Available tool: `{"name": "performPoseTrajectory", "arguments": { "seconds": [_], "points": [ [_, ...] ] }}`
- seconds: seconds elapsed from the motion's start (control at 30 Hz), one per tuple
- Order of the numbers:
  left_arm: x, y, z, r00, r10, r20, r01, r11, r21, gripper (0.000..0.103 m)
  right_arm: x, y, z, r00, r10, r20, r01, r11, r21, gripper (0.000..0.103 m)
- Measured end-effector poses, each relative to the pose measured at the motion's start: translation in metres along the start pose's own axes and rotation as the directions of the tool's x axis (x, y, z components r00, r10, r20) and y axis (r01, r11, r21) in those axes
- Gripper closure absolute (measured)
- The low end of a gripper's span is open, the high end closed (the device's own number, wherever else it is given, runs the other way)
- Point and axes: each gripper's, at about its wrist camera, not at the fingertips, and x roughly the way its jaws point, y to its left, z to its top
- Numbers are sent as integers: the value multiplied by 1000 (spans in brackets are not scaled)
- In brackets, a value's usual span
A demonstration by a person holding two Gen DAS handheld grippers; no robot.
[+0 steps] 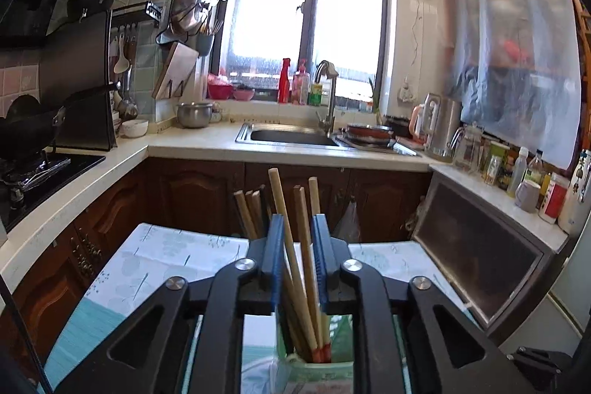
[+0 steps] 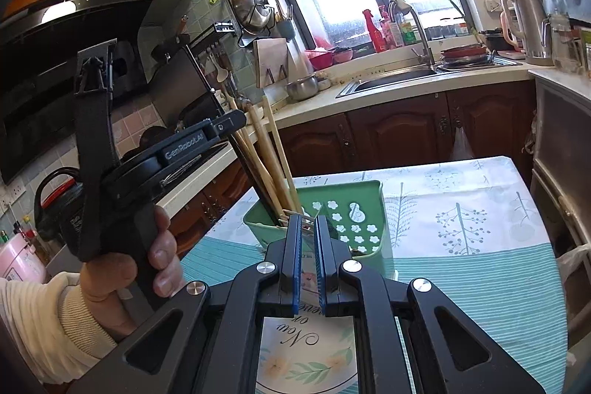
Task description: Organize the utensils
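Observation:
My left gripper [image 1: 298, 228] is shut on a bundle of wooden chopsticks [image 1: 301, 264] that stand upright with their red-tipped ends down in a green utensil holder [image 1: 317, 373]. More chopsticks [image 1: 248, 209] lean to the left behind the fingers. In the right wrist view the same green perforated holder [image 2: 354, 220] stands on the table, with the chopsticks [image 2: 273, 165] leaning up and left in it and the left gripper body [image 2: 177, 150] around their upper part. My right gripper [image 2: 307, 228] is nearly shut and empty, just in front of the holder.
The table has a teal and white tree-print cloth [image 2: 461, 239] and a floral printed placemat [image 2: 306, 346] under my right gripper. Kitchen counters with a sink [image 1: 291, 135], a stove with a wok [image 1: 26, 132] and dark wood cabinets surround the table.

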Motion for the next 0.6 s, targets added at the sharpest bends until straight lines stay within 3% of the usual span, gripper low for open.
{"name": "performPoseTrajectory", "arguments": {
  "seconds": [0.13,0.27,0.5,0.6],
  "points": [
    [-13,7,-5,994,4,-106,-5,1000,-6,82,0,6,-1,1000,13,-2,-13,1000,6,96],
    [-27,23,-20,975,12,-224,-22,999,-42,81,-3,18,-4,1000,23,-11,-23,1000,-3,96],
    [-57,45,-53,943,48,-330,-70,996,-54,80,-18,46,-24,999,17,-44,-19,998,-60,96],
    [-71,51,-65,930,42,-364,-72,995,-69,68,-26,57,-35,998,2,-70,-6,998,-59,96]
  ]
}}
